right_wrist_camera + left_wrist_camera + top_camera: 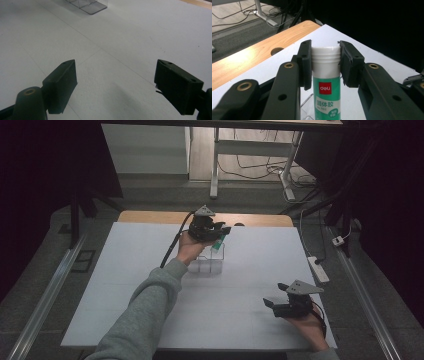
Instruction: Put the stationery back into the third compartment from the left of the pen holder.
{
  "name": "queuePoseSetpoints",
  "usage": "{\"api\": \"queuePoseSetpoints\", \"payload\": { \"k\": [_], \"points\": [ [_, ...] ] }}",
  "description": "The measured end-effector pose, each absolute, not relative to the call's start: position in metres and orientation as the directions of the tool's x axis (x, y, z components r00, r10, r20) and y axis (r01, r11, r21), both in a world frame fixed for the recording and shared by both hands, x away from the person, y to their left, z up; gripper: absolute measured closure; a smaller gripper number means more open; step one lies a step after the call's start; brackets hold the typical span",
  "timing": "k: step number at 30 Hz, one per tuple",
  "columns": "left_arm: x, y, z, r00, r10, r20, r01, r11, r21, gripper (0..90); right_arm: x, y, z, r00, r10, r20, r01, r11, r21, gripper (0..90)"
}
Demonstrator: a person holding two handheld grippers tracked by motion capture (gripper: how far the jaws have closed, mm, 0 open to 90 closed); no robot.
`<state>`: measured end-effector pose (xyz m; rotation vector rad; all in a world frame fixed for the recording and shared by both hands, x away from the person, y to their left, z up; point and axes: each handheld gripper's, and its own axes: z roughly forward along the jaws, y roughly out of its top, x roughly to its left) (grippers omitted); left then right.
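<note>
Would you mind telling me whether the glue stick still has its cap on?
Capped. In the left gripper view the glue stick ends in a white ribbed cap, and the left gripper is shut on that cap.

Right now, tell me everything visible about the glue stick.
The glue stick is a small cylinder with a white ribbed cap and a green body carrying a red "deli" logo and white printed label, plastic by the look of it. It stands upright, cap on. The left tongs are shut on its cap, one black jaw on each side. In the high view its lower end sits at the clear plastic holder near the middle of the white table.
</note>
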<state>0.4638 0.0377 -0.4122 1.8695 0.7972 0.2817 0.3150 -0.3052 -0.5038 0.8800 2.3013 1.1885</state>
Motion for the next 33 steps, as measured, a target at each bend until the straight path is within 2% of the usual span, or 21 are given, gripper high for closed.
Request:
{"api": "queuePoseSetpoints", "payload": {
  "k": [11,15,16,19,20,33],
  "points": [
    [0.470,0.034,-0.422,0.743,0.643,-0.184,0.415,-0.227,0.881,64.1,0.314,-0.306,-0.503,-0.721,0.690,-0.071,0.346,0.447,0.825,17.7],
    [0.468,0.033,-0.422,0.740,0.653,-0.160,0.412,-0.252,0.876,63.2,0.314,-0.306,-0.503,-0.721,0.689,-0.071,0.347,0.447,0.824,17.7],
    [0.468,0.033,-0.422,0.738,0.657,-0.152,0.409,-0.257,0.876,61.3,0.314,-0.306,-0.503,-0.721,0.690,-0.071,0.347,0.447,0.824,17.7],
    [0.464,0.037,-0.417,0.746,0.650,-0.143,0.398,-0.265,0.878,45.0,0.314,-0.306,-0.504,-0.723,0.688,-0.066,0.348,0.445,0.825,17.7],
    [0.463,0.038,-0.416,0.750,0.644,-0.148,0.400,-0.264,0.878,43.8,0.314,-0.306,-0.504,-0.723,0.687,-0.066,0.348,0.446,0.825,17.7],
    [0.448,0.053,-0.420,0.779,0.615,-0.123,0.399,-0.336,0.853,41.5,0.314,-0.306,-0.504,-0.723,0.687,-0.069,0.350,0.451,0.821,17.7]
  ]
}}
